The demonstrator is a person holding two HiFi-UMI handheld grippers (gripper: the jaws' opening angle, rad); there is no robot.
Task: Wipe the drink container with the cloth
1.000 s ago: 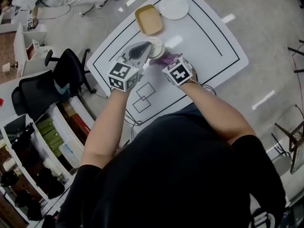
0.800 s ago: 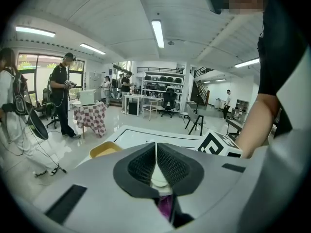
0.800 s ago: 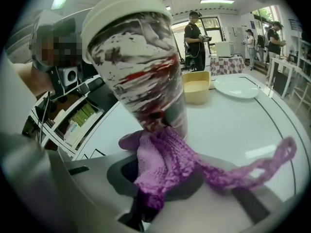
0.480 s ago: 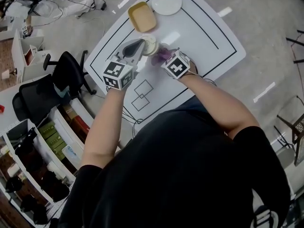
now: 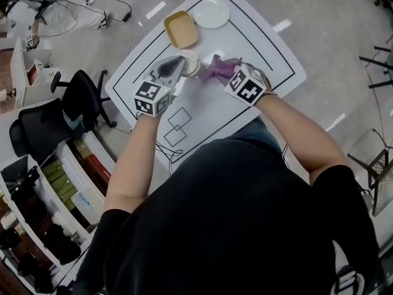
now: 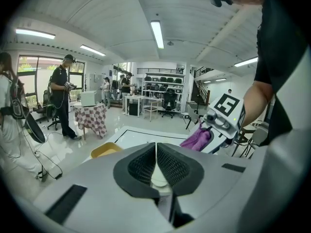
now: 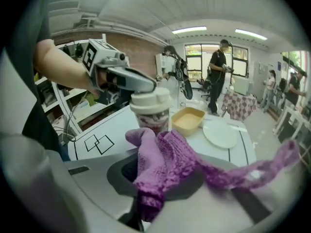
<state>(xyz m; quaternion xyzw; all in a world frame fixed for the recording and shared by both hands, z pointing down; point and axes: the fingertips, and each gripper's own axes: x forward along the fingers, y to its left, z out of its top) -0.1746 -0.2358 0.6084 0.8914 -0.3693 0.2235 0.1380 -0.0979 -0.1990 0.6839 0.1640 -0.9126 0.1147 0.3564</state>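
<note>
Your left claw (image 5: 174, 68) is pinched shut on the top of the drink container (image 5: 191, 61), which stands upright on the tabletop (image 5: 249, 45). Your right claw (image 5: 226, 74) is clamped on the purple cloth (image 5: 215, 68), just beside it. Push hard and that thin top grip may slip, tipping the container toward the yellow tray (image 5: 180, 29). Open room lies to your right.

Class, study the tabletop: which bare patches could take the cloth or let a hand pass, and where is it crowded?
Bare: the right side of the table, between the white plate and the right gripper; also the near strip around the drawn squares. Crowded: the far left, where the yellow container, drink container, left gripper and cloth bunch together.
</note>
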